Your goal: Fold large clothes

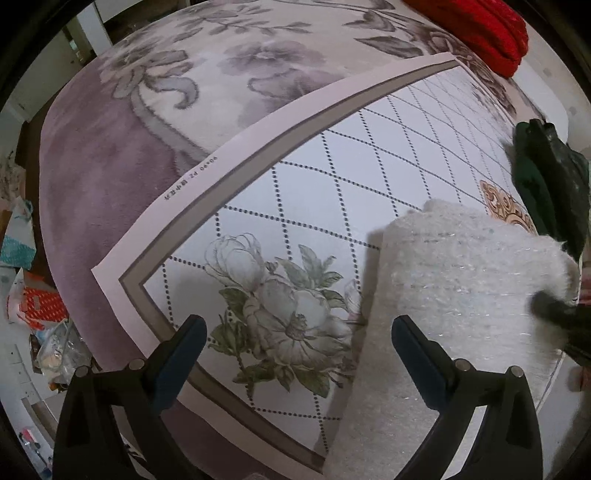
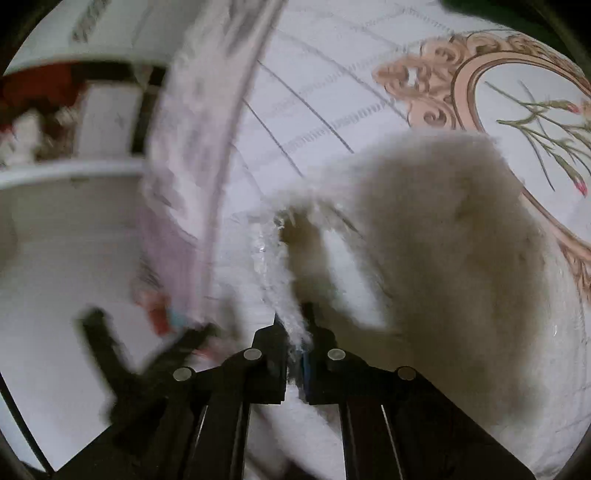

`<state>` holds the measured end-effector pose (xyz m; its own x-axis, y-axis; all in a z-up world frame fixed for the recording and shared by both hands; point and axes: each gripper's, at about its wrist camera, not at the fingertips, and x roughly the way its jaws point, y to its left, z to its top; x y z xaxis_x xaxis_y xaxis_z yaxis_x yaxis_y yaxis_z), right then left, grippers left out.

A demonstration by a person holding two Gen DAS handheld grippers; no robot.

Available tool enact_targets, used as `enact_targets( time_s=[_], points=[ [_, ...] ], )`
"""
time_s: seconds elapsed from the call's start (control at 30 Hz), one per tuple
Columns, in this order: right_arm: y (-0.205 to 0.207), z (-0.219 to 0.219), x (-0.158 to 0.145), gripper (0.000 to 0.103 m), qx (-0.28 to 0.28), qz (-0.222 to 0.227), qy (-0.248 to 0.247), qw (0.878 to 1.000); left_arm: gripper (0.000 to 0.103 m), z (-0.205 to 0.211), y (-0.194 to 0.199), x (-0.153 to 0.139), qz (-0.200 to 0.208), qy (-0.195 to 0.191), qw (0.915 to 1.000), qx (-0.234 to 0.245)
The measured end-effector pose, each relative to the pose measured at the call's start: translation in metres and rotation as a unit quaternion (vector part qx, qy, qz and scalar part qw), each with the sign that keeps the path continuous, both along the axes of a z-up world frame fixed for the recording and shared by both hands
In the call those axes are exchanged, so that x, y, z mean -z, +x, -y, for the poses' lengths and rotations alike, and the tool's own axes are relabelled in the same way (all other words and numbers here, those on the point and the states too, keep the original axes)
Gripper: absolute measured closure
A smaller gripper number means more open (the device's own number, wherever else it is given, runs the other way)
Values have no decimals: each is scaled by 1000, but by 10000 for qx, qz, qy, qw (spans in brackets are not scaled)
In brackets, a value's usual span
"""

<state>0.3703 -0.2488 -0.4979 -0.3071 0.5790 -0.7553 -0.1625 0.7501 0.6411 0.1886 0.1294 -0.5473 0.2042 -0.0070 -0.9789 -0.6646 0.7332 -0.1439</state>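
A white fuzzy garment (image 1: 461,280) lies folded on a printed mat (image 1: 332,177), at the lower right of the left wrist view. My left gripper (image 1: 299,332) hovers open over the mat's flower print, and its right finger (image 1: 417,350) is above the garment's left edge. Nothing is between the left jaws. In the right wrist view my right gripper (image 2: 293,325) is shut on the garment's (image 2: 424,240) fuzzy edge. The cloth rises from the jaws in a lifted fold. A dark blurred tip (image 1: 554,310) sits at the garment's right edge.
The mat lies on a purple flowered blanket (image 1: 110,166) that covers a bed. A red cloth (image 1: 491,33) lies at the far right corner. A dark green sleeve (image 1: 546,177) hangs at the right. Bags and clutter (image 1: 37,302) fill the floor at the left.
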Motion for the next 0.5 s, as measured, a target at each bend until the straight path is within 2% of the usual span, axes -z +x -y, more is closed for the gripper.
enact_targets(
  time_s=[0.1,0.17,0.2,0.23,0.27,0.33,0.37,0.43,0.47,0.5],
  points=[
    [-6,26,-27,97,757,-273,441,9958,0,5,1,-1,27,-84,10000,19],
    [-8,50,-19,97,1363,-574,646,9869,0,9,2,-4,73,-109,9999,51],
    [-8,62,-9,97,1557,-602,425,9850,0,11,3,-5,79,-98,9999,75],
    [-6,76,6,97,1632,-412,-205,9855,0,14,6,-5,89,-95,9998,124],
    [-7,80,15,97,1596,-331,-489,9854,0,15,8,-5,104,-116,9997,167],
    [-8,88,37,98,1531,-274,-733,9851,0,19,14,-5,147,-182,9994,266],
    [-7,87,37,97,1478,-274,-704,9861,0,22,17,-5,192,-236,9990,335],
    [-1,82,26,88,1231,-394,-586,9899,0,25,24,-2,327,-476,9975,412],
    [1,82,21,74,1166,-451,-539,9907,0,26,27,1,390,-650,9962,426],
    [2,85,12,51,1121,-469,-491,9914,0,27,30,5,445,-876,9942,434]
  ],
)
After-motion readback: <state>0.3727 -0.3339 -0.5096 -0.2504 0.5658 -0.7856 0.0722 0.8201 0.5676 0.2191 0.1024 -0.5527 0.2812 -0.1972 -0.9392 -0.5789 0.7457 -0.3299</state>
